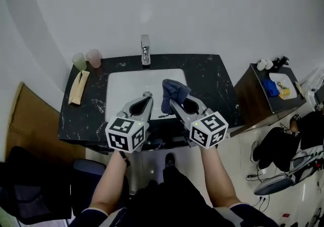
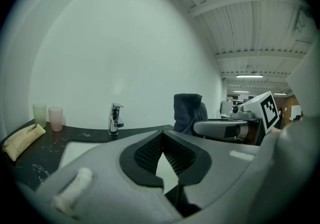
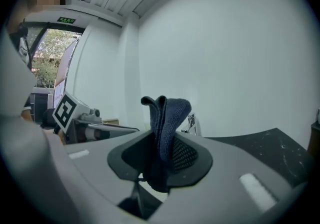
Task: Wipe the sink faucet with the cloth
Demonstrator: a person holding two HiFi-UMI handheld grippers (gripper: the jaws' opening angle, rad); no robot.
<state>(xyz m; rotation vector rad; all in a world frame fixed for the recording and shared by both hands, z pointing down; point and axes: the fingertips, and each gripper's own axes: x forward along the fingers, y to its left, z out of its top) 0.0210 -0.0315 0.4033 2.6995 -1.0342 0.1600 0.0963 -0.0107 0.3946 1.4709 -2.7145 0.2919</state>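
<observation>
Head view: your right gripper (image 1: 174, 104) pinches the cloth (image 1: 172, 90). The faucet (image 1: 145, 50) stands ahead, a bit to its left. Your left gripper (image 1: 147, 95) is pressed together, empty.

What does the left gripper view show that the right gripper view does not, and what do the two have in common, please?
Only the left gripper view: the green cup, the pink cup, a beige bundle on the counter, the white basin, and the left gripper, shut and empty.
Only the right gripper view: a window with trees, and the right gripper from behind, shut on the dark blue cloth.
Both: the chrome faucet, that cloth and the white wall.
</observation>
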